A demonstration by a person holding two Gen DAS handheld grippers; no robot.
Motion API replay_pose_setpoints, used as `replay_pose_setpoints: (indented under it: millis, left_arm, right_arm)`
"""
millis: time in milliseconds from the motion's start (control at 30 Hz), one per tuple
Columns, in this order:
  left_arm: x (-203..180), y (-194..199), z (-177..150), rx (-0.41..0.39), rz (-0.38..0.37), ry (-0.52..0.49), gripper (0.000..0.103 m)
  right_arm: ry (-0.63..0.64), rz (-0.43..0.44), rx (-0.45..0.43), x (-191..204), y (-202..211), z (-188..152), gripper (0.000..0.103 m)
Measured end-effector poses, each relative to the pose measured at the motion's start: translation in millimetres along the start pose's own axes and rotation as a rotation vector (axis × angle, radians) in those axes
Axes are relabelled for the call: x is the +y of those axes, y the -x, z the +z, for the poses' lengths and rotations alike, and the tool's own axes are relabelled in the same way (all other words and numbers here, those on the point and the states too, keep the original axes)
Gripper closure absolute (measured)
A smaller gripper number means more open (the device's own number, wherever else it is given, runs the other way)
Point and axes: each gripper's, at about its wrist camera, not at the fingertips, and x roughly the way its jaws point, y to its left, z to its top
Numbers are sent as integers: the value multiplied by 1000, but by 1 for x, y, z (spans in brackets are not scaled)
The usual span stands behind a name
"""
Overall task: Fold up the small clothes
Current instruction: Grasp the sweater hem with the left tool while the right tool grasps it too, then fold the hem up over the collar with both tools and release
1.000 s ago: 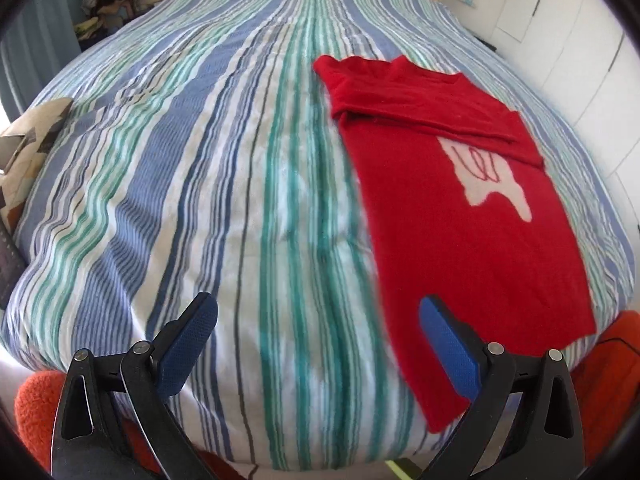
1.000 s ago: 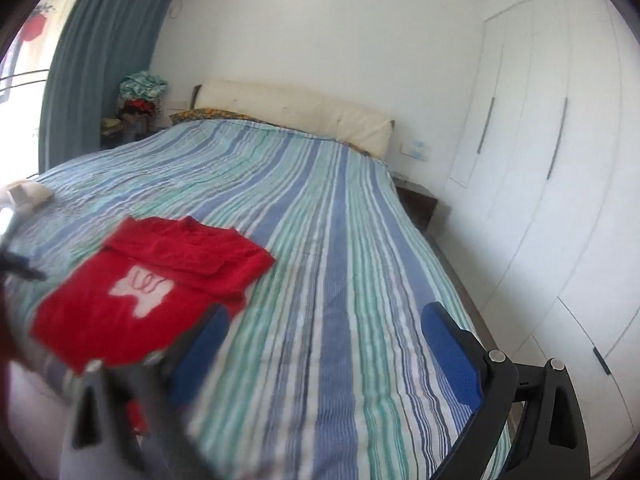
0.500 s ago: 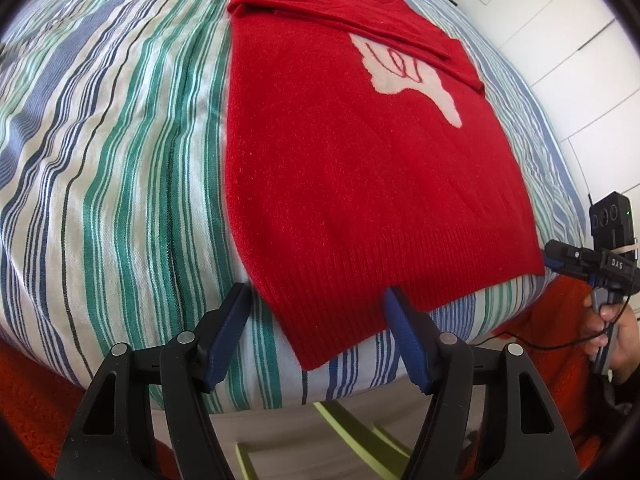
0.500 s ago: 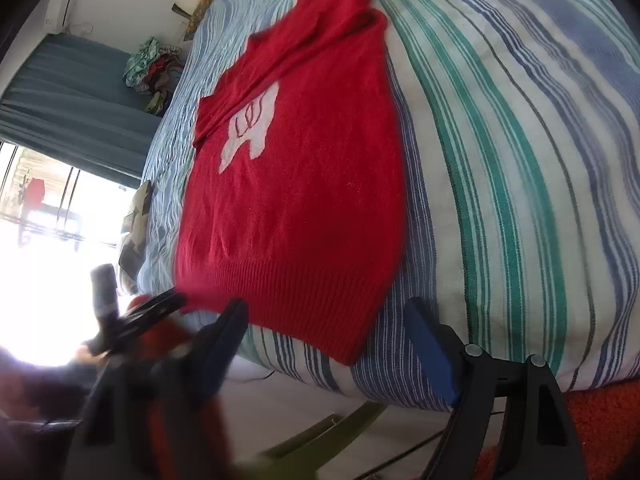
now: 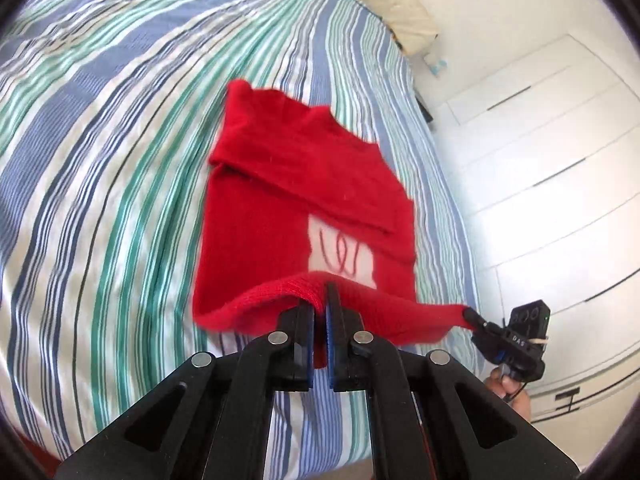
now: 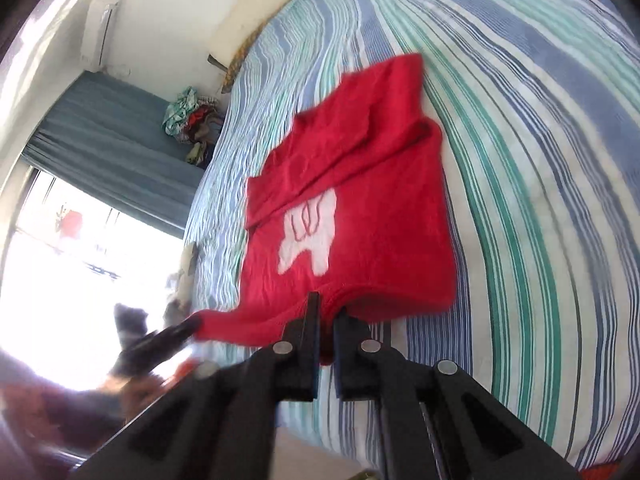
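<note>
Left gripper (image 5: pixel 323 312) clamped on the ribbed bottom hem of the red knit sweater with a white patch on its chest (image 5: pixel 304 208); its jaws have just been closing, hem pinched between them. Right gripper (image 6: pixel 327 322) likewise gripping the same hem at the other corner, jaws just closed on it, fabric between. Hem lifted off the near edge of the bed with blue, green and white striped cover (image 5: pixel 100 160); rest of the sweater lies flat, sleeves folded across the top.

Step, as I read it: bottom-to-top fold starting. Next move likely needs both hands carrying the hem together toward the collar, level, no twist.

Room: striped cover bare past the sweater toward the pale headboard (image 5: pixel 404 12). White wardrobe doors (image 5: pixel 552 140) beside the bed's far side edge.
</note>
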Motion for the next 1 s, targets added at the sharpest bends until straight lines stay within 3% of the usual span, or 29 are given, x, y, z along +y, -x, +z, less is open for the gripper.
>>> replay_pose_setpoints:
  millis: [167,333,400,467,500,533,600,633,733,867,933,1000]
  left_arm:
    - [6,-72,102,-43,81,10,101]
    - [6,-143,152,-25,196,-45,99]
    - [11,-159,167,-37,247,-46,91]
    - [22,-164,183,-55,277,1,56]
    - [28,-160,188,-81,280,28,48]
    - [33,-152,193,-111,286,52,35]
    - [40,-133,196,-163,282,78,32]
    - [41,-125,196,-183,281,73,32]
    - [22,-101,172,-213,240,-48,32]
    - [-9,-116,117,-82,143,-263,28]
    - [-5,-148,101,11,225,-306,25]
    - [14,-176,98,90,338,-276,31]
  right_arm:
    - [8,-25,-140,-5,-44,111,98]
    - [42,-107,-184,-25,-111,196,98]
    - [50,-149,-182,-34,-134,216,98]
    - [0,-152,-161,-49,-155,228,89]
    - [-27,-164,-155,-55,-161,233,82]
    - [-43,-166,-167,-59,-163,236,64]
    - [-52,-152,-218,-59,-156,239,36]
    - [-51,-148,-248,-57,-148,238,32]
    - [19,-143,-271,-39,-122,231,32]
    - [237,-36,-153,6,-111,194,32]
    - [303,11,-53,16,-119,166,32]
    - [341,-30,41,12,-136,140,32]
